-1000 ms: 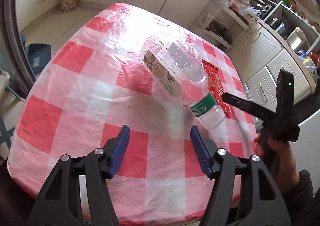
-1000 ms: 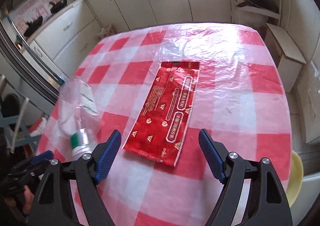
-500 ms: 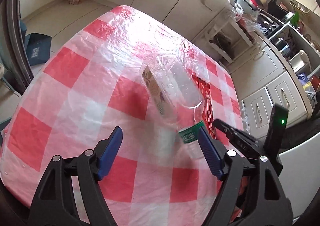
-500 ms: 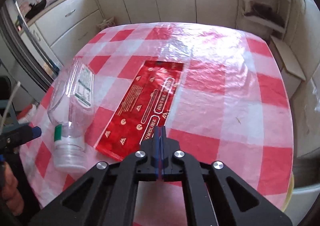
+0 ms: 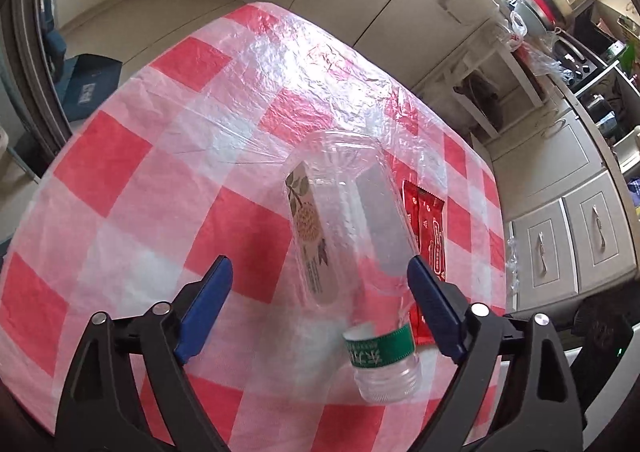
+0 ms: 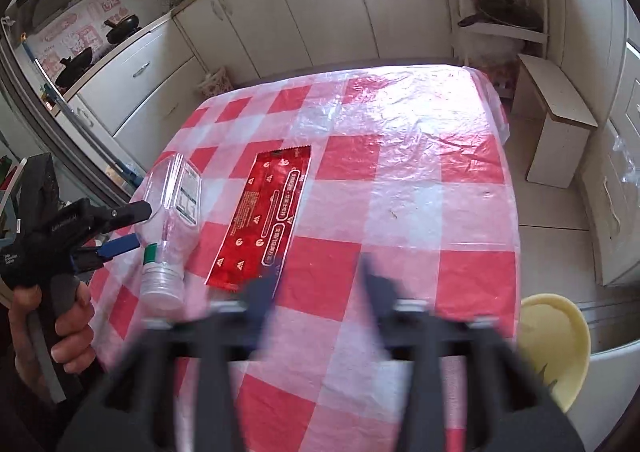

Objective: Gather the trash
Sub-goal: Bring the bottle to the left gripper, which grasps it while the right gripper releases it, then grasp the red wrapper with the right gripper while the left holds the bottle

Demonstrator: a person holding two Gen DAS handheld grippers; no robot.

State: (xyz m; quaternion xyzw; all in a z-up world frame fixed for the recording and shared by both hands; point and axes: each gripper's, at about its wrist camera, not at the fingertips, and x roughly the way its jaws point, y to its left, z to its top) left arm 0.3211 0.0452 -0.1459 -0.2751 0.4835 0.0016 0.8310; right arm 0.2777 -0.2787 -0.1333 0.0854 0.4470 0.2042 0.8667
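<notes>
A clear empty plastic bottle (image 5: pixel 352 236) with a green neck band lies on its side on the red-checked tablecloth (image 5: pixel 120 156), mouth toward me. My left gripper (image 5: pixel 320 286) straddles the bottle's neck end. Its jaws are opening, and its right blue finger (image 5: pixel 430 302) is close beside the bottle without pressing it. A flat red snack wrapper (image 6: pixel 268 212) lies just right of the bottle (image 6: pixel 172 208). My right gripper (image 6: pixel 318 282) hovers, blurred, at the wrapper's near end. Its jaws are opening with nothing between them. A hand holds the left gripper (image 6: pixel 132 228) at the table's left edge.
A pale yellow round container (image 6: pixel 554 340) sits below the table's near right corner. A white stool (image 6: pixel 556 120) stands on the floor to the right. Kitchen cabinets (image 6: pixel 320 12) run behind the table. A blue box (image 5: pixel 86 86) lies on the floor at the left.
The left gripper moved in over the bottle and its jaws spread wider, now straddling it. The right gripper shut with nothing between its pads half a second ago and has since spread apart.
</notes>
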